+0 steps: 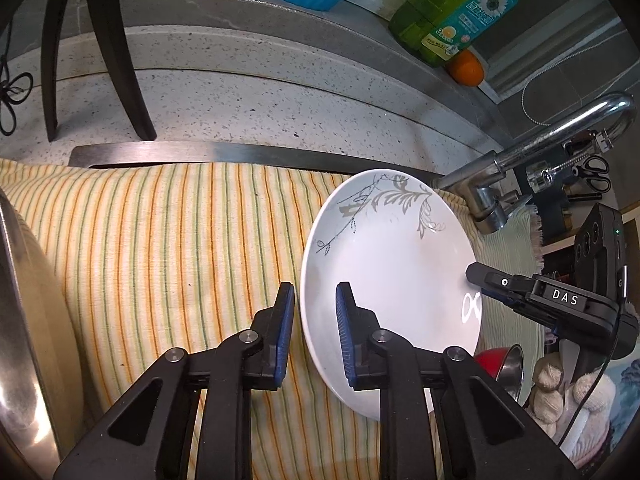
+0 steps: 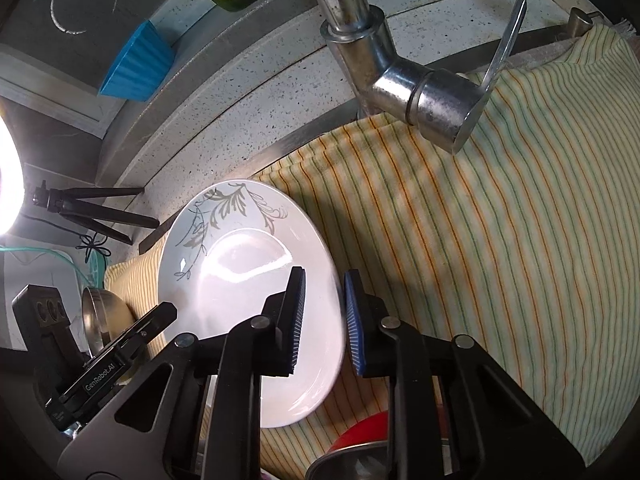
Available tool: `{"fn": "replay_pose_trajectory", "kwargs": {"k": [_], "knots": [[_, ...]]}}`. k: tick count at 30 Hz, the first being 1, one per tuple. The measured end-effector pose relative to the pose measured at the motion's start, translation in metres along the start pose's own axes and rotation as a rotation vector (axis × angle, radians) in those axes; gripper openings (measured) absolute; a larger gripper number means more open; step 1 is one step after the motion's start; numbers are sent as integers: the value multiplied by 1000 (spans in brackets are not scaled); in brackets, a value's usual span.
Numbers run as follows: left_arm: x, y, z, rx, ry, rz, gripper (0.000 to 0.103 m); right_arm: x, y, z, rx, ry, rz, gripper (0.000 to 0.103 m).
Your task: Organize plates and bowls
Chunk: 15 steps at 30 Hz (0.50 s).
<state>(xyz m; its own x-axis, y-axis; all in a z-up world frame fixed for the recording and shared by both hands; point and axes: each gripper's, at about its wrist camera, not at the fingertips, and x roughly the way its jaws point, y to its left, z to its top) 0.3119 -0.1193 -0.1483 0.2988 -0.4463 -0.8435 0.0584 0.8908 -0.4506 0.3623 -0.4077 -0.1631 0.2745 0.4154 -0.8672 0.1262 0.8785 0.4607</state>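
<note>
A white plate with a grey leaf print stands tilted on edge over a yellow striped cloth that covers the sink. The left gripper straddles the plate's rim at about 7 o'clock, its jaws apart with a gap on each side. The right gripper straddles the opposite rim at about 4 o'clock, likewise parted. Beyond runs a speckled stone counter. At 1 o'clock a green detergent bottle stands; a chrome faucet rises at 12 o'clock.
</note>
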Motion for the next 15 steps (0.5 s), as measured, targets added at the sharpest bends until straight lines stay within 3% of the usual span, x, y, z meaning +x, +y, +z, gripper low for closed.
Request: {"fn": "replay_pose_trajectory", "kwargs": {"k": [2, 15], "knots": [[2, 0, 0, -4, 2, -3, 15, 1, -2, 0, 9, 5, 6, 17], [1, -4, 0, 31, -14, 37, 15, 3, 3, -5, -3, 17, 15, 16]]}}
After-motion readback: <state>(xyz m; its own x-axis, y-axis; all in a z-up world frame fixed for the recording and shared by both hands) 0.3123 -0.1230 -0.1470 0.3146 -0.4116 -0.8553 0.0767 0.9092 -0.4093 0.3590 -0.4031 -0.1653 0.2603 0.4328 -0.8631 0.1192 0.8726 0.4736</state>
